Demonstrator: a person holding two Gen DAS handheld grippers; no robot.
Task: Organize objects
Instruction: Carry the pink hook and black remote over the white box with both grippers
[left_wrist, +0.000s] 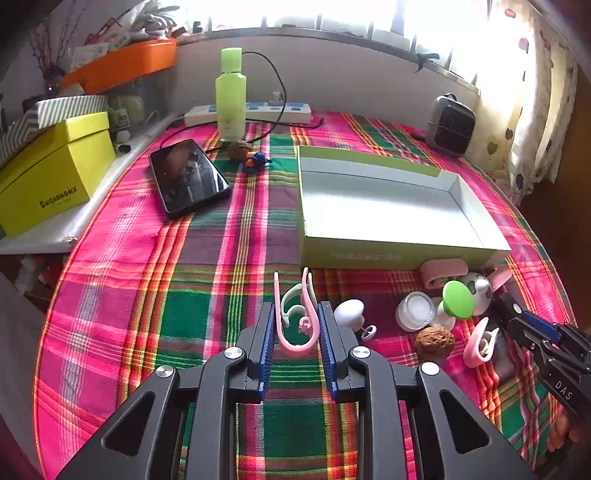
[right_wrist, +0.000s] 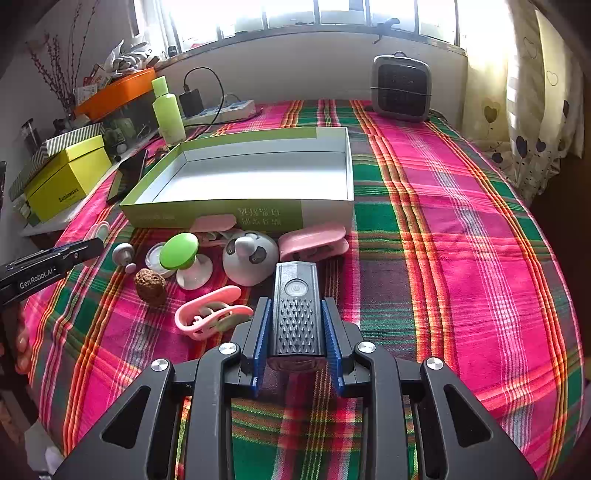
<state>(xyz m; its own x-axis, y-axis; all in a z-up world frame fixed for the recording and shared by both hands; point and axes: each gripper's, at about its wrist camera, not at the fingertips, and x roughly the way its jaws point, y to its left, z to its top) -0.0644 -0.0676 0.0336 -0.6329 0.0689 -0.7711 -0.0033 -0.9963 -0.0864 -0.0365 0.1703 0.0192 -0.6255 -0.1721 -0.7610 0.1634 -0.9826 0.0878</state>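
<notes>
In the left wrist view, the left gripper (left_wrist: 297, 332) is seen clenched on a pink clip (left_wrist: 295, 325), a thin U-shaped piece whose bend sits between the blue pads and whose two arms stand up past the fingertips. A pale green clip (left_wrist: 293, 301) lies just beyond it, touching or hooked into the pink one; which of the two cannot be told. The open box (left_wrist: 373, 251) lies farther away and to the right, its near wall close beyond the fingertips. For the step to be done well, the clip is best lifted straight up first, so that the green one can be seen to drop free or come along, and then carried over the near wall before it is released. The grip on such a springy piece is judged narrow, so a slow carry is advised. To the right, a walnut (left_wrist: 434, 341), a small jar (left_wrist: 415, 310) and a green-capped piece (left_wrist: 458, 299) are crowded together.

In the right wrist view, the right gripper (right_wrist: 295, 325) is seen grasping a dark flashlight (right_wrist: 295, 310), which is held lengthwise between the pads with its button end pointing away. The box lies beyond and slightly left, with a grey round toy (right_wrist: 249, 262) and a pink clamp (right_wrist: 314, 242) between it and the fingertips. The flashlight is best raised clear of these before it is moved over the wall. The left gripper's fingers are visible at the far left edge.
</notes>
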